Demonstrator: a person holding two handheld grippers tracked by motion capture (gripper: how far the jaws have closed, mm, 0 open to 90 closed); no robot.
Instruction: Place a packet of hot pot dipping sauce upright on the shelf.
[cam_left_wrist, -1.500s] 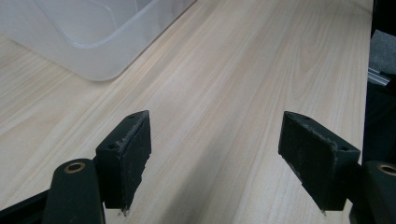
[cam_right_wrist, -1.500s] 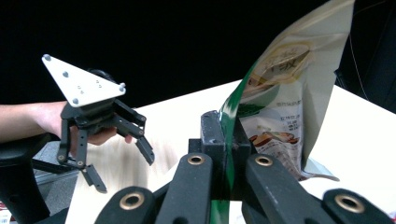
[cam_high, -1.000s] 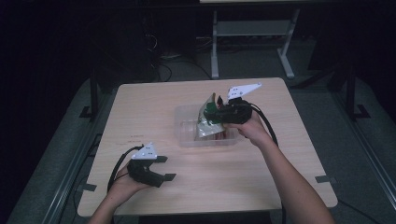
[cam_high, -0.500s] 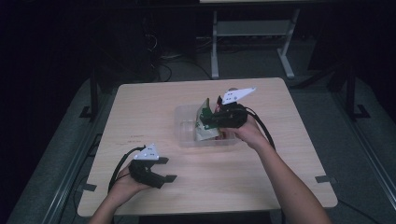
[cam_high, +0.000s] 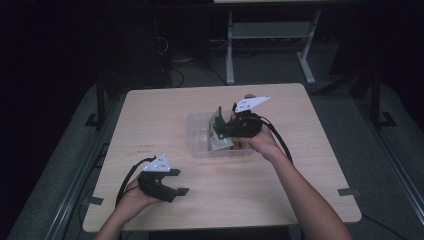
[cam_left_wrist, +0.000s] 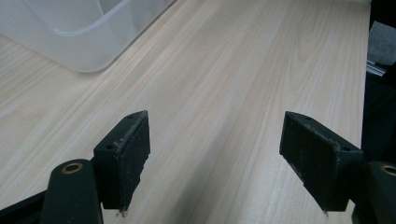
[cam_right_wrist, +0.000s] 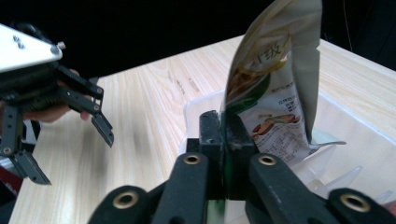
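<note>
Lower than a second ago, the snack packet (cam_high: 218, 129) now hangs with its bottom edge down inside the clear plastic tub (cam_high: 196, 134), carried there by the right hand-held gripper (cam_high: 223, 128), which has drifted slightly toward the tub's near side; the left one has not shifted.

In the right gripper view the packet (cam_right_wrist: 273, 88) stands nearly upright, pinched by one side edge between jaws pressed tight together, its lower corner reaching into the tub (cam_right_wrist: 355, 140); whether that corner touches the floor of the tub I cannot tell.

To finish this placing well, I judge the packet should go down until its bottom rests on the tub floor, then be tipped flat toward the tub's far wall before the jaws part; letting go while it hangs upright risks it toppling over the tub's rim; the release should be slow and the withdrawal straight up, so the jaws do not drag the foil or nudge the light tub along the bench (cam_high: 160, 115).

Well to the near left of the tub, the left hand-held gripper (cam_high: 181, 182) rests low over the bench with its jaws spread wide and nothing between them; it could steady the tub's near wall if the tub slides.
</note>
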